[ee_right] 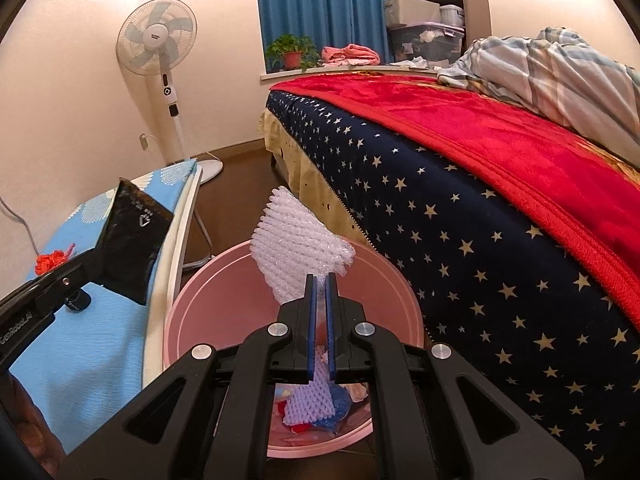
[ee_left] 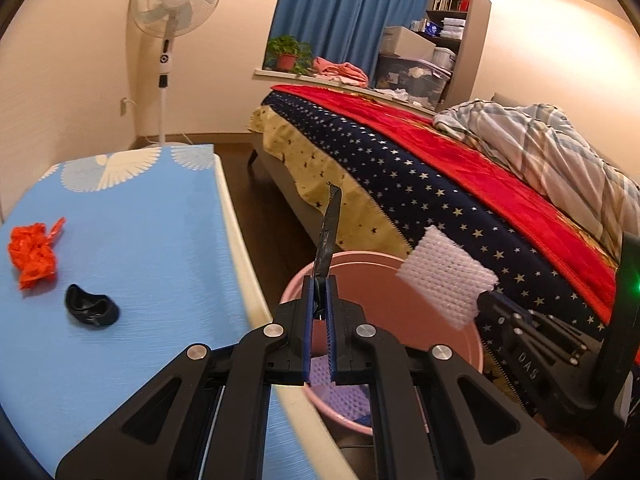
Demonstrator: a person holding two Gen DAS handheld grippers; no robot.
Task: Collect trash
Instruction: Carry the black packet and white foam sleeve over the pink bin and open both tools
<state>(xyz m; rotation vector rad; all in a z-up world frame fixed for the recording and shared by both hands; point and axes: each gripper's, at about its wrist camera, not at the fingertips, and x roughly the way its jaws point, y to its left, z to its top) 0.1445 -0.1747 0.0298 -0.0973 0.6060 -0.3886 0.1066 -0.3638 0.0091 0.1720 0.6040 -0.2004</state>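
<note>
On the blue-covered table (ee_left: pixel 132 240), toward its left edge, lie a crumpled orange wrapper (ee_left: pixel 34 254) and a small black curved piece (ee_left: pixel 91 305), its nature hard to make out. The left gripper (ee_left: pixel 320 280) is clamped on a flat black packet (ee_left: pixel 329 236) (seen edge-on here) over the table's right edge. Beside that edge stands the pink bucket (ee_left: pixel 400 312), its floor largely hidden by the grippers; purple foam netting (ee_right: pixel 310 402) and blue and red scraps show inside. The right gripper (ee_right: pixel 320 280) pinches white foam netting (ee_right: pixel 298 248) above the bucket.
</note>
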